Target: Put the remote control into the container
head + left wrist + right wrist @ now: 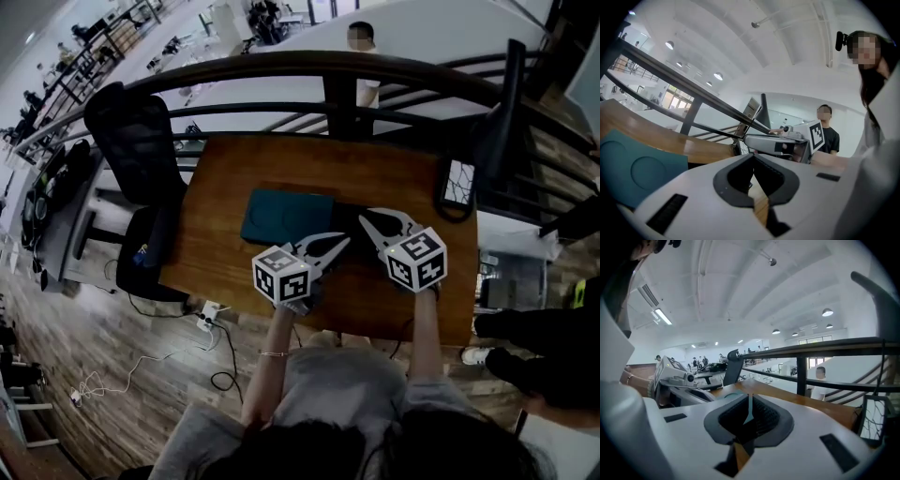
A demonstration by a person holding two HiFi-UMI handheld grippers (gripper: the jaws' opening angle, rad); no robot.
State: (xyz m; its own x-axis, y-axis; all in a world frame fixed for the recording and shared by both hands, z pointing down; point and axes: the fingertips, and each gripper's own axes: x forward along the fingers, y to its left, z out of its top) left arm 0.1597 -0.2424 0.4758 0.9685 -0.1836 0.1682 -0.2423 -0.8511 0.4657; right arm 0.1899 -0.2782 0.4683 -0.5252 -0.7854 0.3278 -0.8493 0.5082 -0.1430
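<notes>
Two grippers are counted, each carrying one marker cube. The left gripper (345,240) is seen with its jaws drawn together at the tips and only table wood showing behind them. The right gripper (366,217) is closed to a thin sliver, with nothing held. Both are raised over the middle of the table, side by side and slightly apart.

One teal container (286,216) is laid flat on the table, with a round shape pressed into its top. One dark shape (349,217) is seen against its right edge, partly covered by the jaws. Whether this is the remote control cannot be told, and the remote is made out nowhere else.

One phone-like device (459,182) is propped near the table's far right corner.

The surface is a single brown wooden table (234,164), set against a dark curved railing (309,67). One black office chair (139,141) is placed at its left. The floor (112,347) is of wood planks, with cables (103,380) trailing across it.

A large white hall with a vaulted ceiling and round lamps is shown around it. One person in white (817,390) is stood beyond the railing, and one in a black T-shirt (829,136) to the right
</notes>
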